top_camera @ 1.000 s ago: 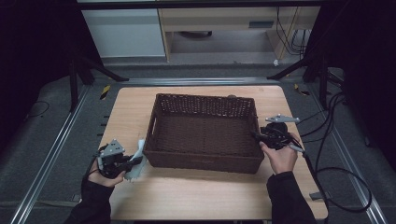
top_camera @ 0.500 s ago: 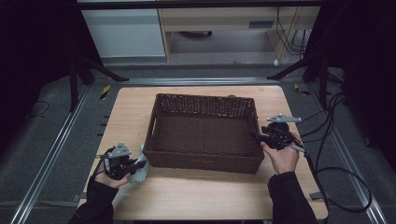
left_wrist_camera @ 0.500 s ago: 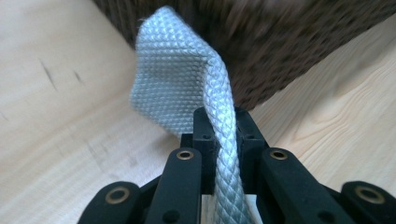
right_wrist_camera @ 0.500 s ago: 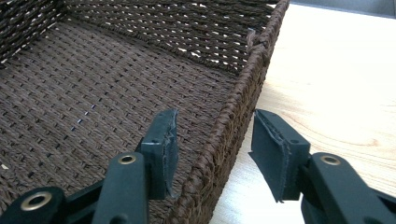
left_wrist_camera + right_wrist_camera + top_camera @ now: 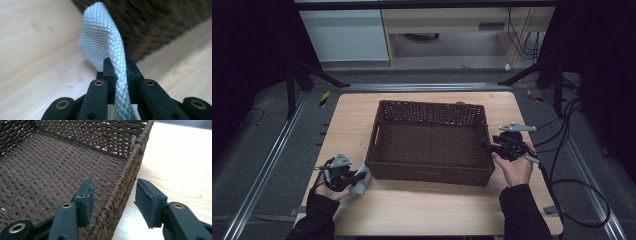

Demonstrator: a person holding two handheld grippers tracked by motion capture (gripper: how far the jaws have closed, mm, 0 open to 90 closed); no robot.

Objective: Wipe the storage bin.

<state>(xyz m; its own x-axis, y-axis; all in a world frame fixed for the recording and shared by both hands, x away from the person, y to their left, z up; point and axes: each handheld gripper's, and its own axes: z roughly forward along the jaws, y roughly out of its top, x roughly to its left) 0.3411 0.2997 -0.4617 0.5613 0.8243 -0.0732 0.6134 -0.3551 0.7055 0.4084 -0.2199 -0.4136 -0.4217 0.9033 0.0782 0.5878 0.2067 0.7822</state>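
Left tool (image 5: 117, 75): jaws clamped on a pale grey woven cloth (image 5: 105, 42), which stands up just ahead of them, above the bench (image 5: 437, 210).
Right tool (image 5: 113, 197): jaws parted, astride the wall of a brown wicker basket (image 5: 62, 162), one inside, one outside; whether they touch it I cannot tell.

Open gripper (image 5: 113, 202) straddles wicker basket (image 5: 125, 180) wall.

A wooden table (image 5: 422, 210) fronts a white cabinet (image 5: 344, 30).
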